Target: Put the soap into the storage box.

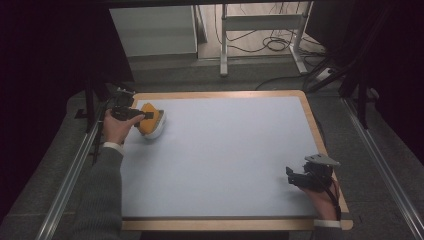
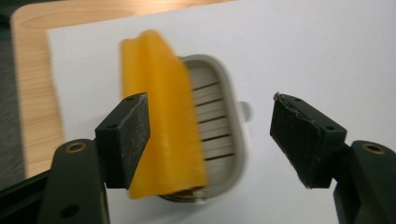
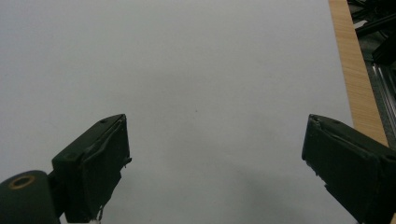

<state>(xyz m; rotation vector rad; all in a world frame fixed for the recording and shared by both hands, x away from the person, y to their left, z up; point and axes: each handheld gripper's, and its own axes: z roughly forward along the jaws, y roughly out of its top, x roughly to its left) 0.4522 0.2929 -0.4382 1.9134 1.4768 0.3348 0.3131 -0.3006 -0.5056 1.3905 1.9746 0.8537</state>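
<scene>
Left claw point(image 2: 210, 135) stands wide, upper left; yellow sponge point(image 2: 161, 121) leans on grey tray point(image 2: 229, 140); withdraw straight, avoid snagging.

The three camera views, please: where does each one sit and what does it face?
High view: above the person's side, looking forward and down on the table; both forearms, left gripper, right gripper.
Left gripper view: along its open jaws at the yellow sponge on the slotted dish; the high view shares these.
Right gripper view: along open jaws at the bare mat.
</scene>
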